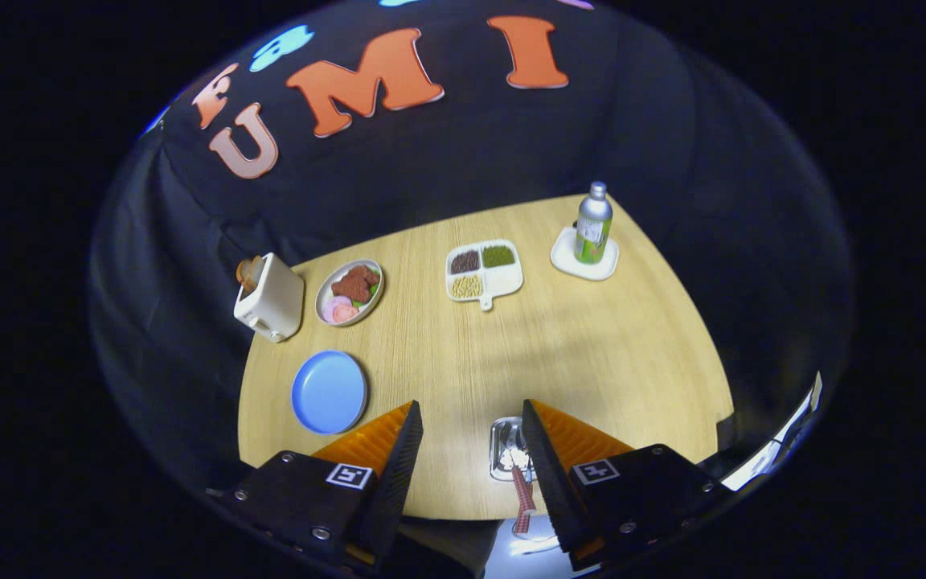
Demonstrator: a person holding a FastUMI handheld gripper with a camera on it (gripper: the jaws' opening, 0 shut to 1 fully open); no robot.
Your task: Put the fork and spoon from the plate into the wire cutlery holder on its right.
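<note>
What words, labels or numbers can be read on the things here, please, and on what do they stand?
None can be read.
Bottle label: print too small and blurred to read.
Square markers on the gripper: black-and-white patterns, no words.
Gripper fingers: open, over the table's near edge.

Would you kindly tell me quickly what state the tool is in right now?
Tool: open, fingers apart, holding nothing; the wire cutlery holder sits just inside the right-hand finger, apparently untouched.
</note>
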